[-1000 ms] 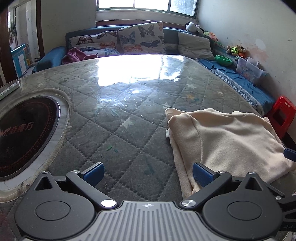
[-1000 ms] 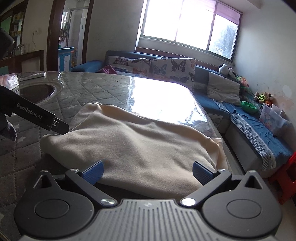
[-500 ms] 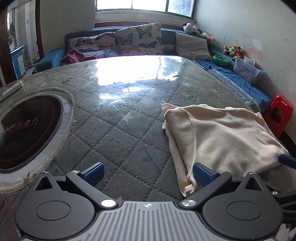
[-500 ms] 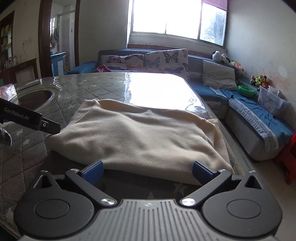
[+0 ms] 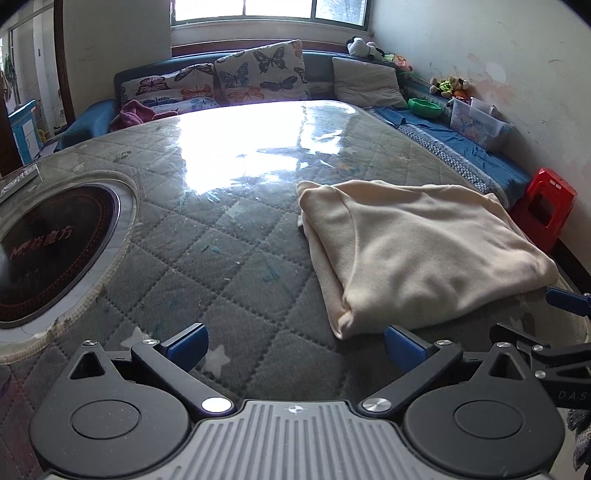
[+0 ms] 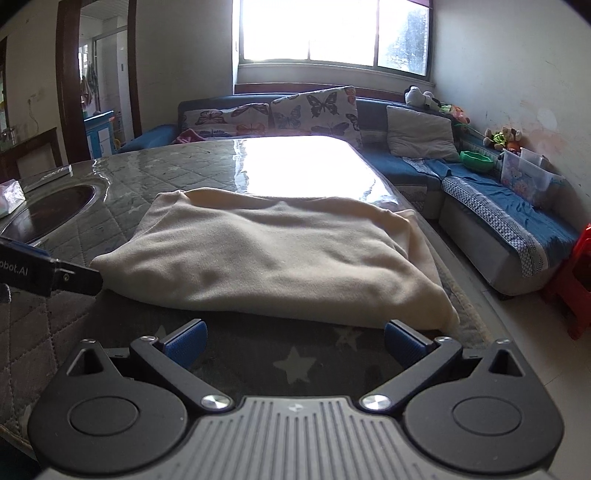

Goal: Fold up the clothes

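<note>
Sunlit quilted table (image 5: 229, 258) had the cream garment (image 5: 413, 247) folded at 2 o'clock, left gripper (image 5: 293, 345) and right gripper (image 6: 293, 341) both gaped wide and empty, so probably best grabbing both near corners evenly.

This is a home, a lived-in sitting room. A blue corner sofa (image 6: 424, 173) runs under the window (image 6: 332, 33) and along the right wall. On the sofa lie butterfly cushions (image 5: 258, 75), a grey pillow (image 6: 419, 136), a pink cloth (image 5: 136, 112), soft toys (image 5: 448, 85), a green bowl (image 5: 424, 107) and a clear box (image 5: 476, 122). Beside the sofa's near end stands a red stool (image 5: 546, 210). In front of the sofa is a big table (image 5: 221, 240) with a quilted cover under clear plastic and a round cooktop (image 5: 51, 251) set into it. Left of the sofa a doorway (image 6: 103, 74) opens to another room, with a blue cabinet (image 6: 99, 133) by it.
</note>
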